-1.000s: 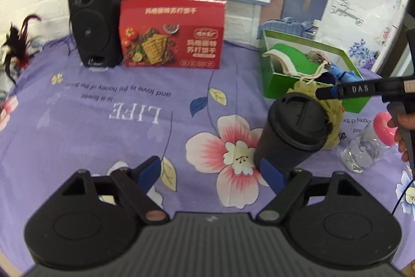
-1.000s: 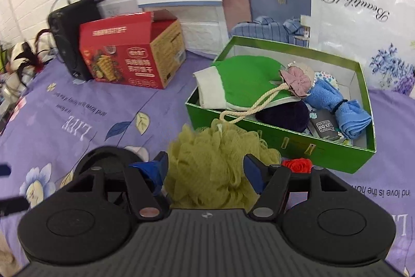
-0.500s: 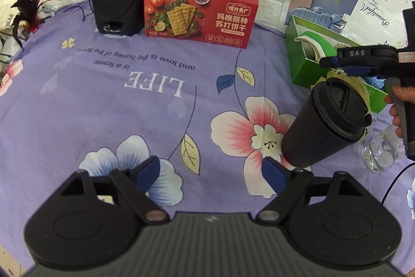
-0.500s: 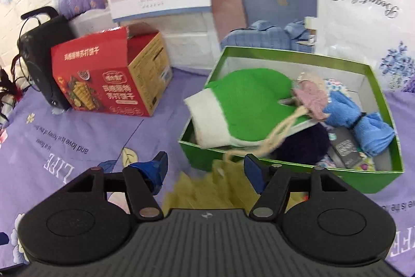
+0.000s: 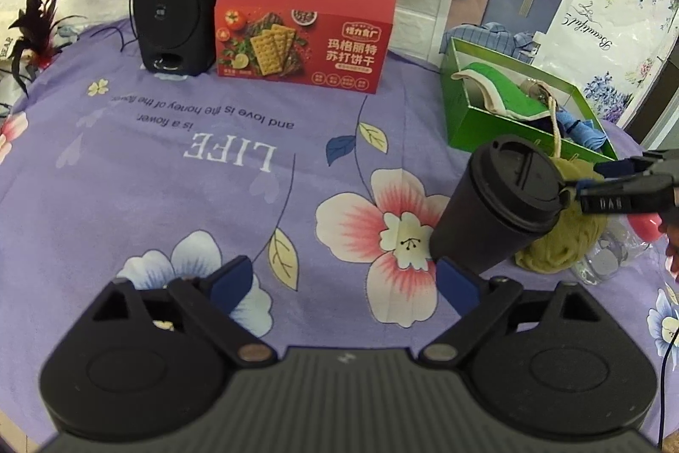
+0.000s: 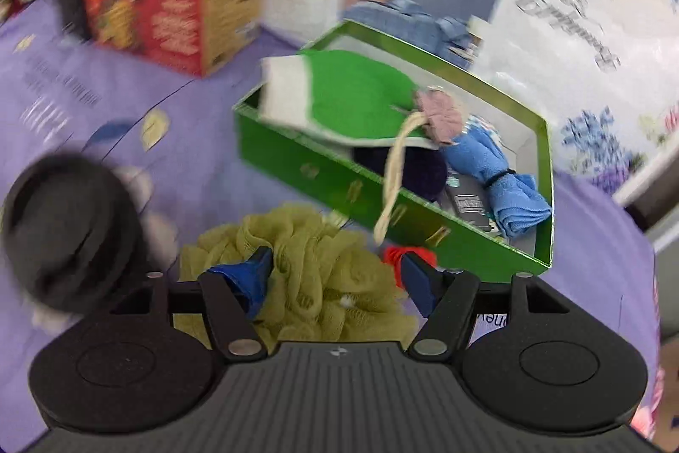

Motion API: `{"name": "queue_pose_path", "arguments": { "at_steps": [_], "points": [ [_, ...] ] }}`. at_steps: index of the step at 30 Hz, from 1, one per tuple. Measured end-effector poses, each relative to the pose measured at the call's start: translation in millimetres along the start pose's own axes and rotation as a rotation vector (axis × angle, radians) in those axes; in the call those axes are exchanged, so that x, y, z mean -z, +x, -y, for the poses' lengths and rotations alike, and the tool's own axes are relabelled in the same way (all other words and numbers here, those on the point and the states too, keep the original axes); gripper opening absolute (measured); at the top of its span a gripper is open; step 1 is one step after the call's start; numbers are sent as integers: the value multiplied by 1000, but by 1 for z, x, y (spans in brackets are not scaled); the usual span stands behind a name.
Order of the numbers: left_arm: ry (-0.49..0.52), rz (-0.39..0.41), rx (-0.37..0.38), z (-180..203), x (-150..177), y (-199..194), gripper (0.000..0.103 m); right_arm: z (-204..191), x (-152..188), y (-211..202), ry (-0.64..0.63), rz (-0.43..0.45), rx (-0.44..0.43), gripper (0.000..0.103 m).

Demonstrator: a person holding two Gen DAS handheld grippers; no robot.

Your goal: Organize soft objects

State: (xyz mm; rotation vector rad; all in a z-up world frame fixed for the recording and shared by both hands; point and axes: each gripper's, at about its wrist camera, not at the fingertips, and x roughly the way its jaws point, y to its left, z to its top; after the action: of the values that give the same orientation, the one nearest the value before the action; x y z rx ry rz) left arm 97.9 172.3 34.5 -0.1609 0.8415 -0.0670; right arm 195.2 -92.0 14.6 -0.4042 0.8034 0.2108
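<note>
The olive bath pouf lay on the purple-clothed worktop just before the green box, beside the black cup — between the right gripper's opening jaws. The left gripper's jaws were opening too — nothing between them.
</note>
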Motion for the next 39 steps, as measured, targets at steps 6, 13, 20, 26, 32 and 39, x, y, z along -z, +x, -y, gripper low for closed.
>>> {"name": "queue_pose_path", "arguments": {
  "at_steps": [6, 13, 20, 26, 32, 39],
  "points": [
    [41, 4, -4, 14, 6, -6, 92, -33, 38, -31, -145, 64, -36, 54],
    [96, -21, -9, 28, 13, -3, 92, -61, 112, -73, -160, 50, -140, 58],
    [148, -33, -2, 48, 21, -10, 92, -32, 163, -137, 40, 72, -306, 57],
    [215, -38, 44, 79, 31, -23, 93, 37, 192, -162, 262, 184, -178, 58],
    [320, -59, 131, 122, 51, -32, 93, 97, 224, -135, 534, 191, -205, 58],
    [466, -46, 166, 178, 52, -13, 103, 140, 229, -96, 567, 172, -220, 58]
  ]
}}
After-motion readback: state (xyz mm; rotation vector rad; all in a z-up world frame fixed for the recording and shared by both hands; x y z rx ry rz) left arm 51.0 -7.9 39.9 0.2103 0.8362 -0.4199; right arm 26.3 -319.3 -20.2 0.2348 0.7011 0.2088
